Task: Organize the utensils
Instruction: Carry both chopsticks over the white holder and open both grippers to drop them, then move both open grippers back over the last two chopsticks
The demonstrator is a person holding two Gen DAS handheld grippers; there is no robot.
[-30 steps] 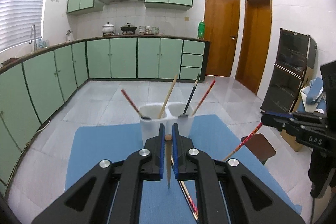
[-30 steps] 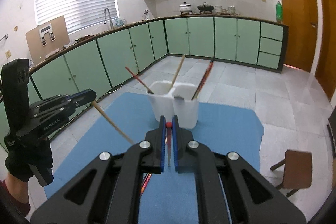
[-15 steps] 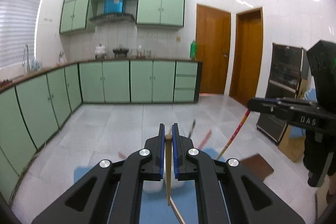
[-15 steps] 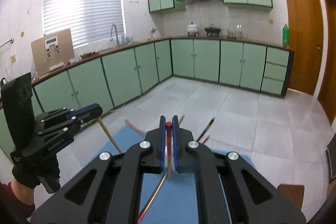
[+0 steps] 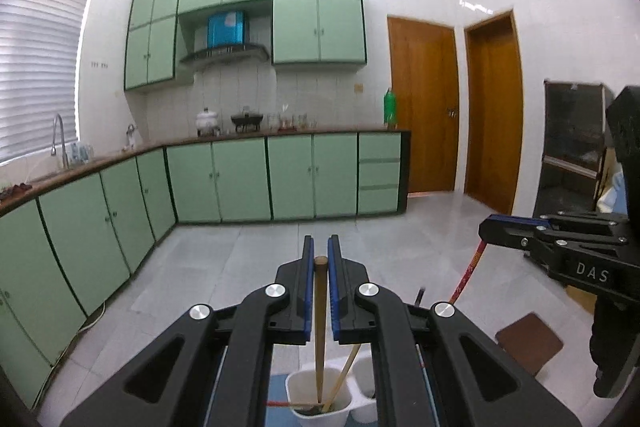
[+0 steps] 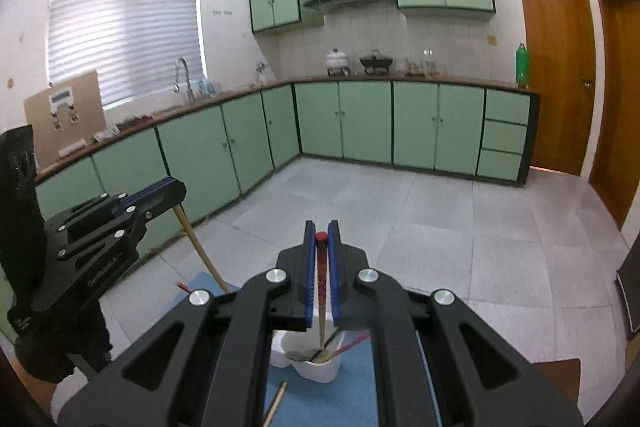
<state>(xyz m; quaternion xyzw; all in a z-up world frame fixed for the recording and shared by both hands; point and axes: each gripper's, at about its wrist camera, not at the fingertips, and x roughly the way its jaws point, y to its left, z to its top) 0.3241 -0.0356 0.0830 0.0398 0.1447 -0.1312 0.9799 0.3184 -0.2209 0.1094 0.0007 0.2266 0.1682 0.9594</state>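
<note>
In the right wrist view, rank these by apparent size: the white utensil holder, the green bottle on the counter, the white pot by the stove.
1. White utensil holder, though it sits nearest the camera and is partly hidden.
2. Green bottle and white pot look too alike to rank; the bottle is taller, the pot wider.

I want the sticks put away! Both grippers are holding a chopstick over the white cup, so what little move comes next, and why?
Probably lower both. The left gripper pinches a wooden chopstick and the right gripper a red one, each tip hanging just inside the white holder, so sinking them seats them before letting go.
</note>
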